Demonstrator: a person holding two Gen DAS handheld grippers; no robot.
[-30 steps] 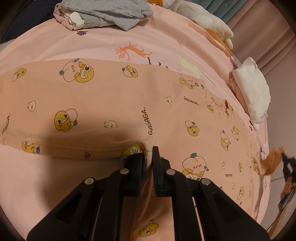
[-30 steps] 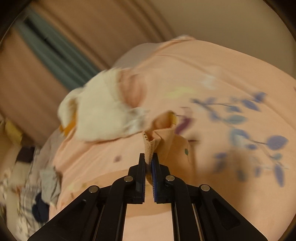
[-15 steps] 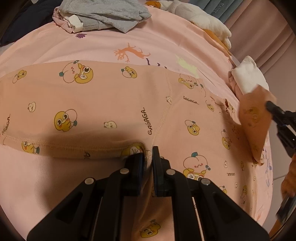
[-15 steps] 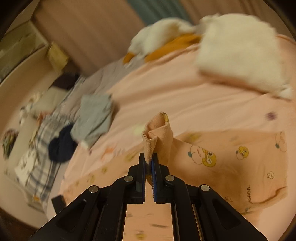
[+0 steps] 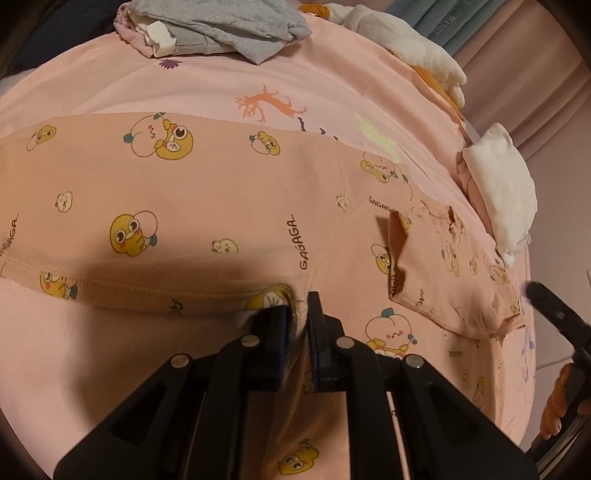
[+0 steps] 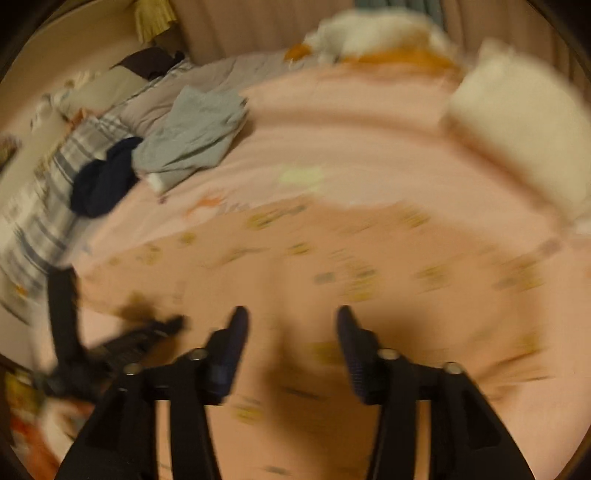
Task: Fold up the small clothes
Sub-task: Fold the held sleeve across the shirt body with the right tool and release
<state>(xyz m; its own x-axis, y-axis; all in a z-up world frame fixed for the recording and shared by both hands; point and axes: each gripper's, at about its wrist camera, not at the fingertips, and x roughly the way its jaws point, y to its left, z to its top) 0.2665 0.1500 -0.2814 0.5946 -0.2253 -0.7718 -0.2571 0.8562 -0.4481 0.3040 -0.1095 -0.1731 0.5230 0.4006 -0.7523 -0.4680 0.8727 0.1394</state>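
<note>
A peach garment (image 5: 207,206) printed with yellow cartoon ducks lies spread on the pink bed sheet (image 5: 207,92). My left gripper (image 5: 297,306) is shut on the garment's near hem at the seam. A folded-over flap of the garment (image 5: 439,273) lies on its right part. My right gripper (image 6: 290,325) is open and empty above the garment (image 6: 332,258); its view is blurred by motion. It also shows at the right edge of the left wrist view (image 5: 554,314).
A pile of grey clothes (image 5: 221,26) lies at the far side of the bed, with a dark navy item (image 6: 103,181) beside it. A white folded item (image 5: 498,184) sits at the right edge. A white and orange plush (image 5: 413,48) lies by the curtains.
My right gripper carried the garment's right end over onto the garment, then opened and let it go. The flap now lies folded over. My left gripper has not moved.
</note>
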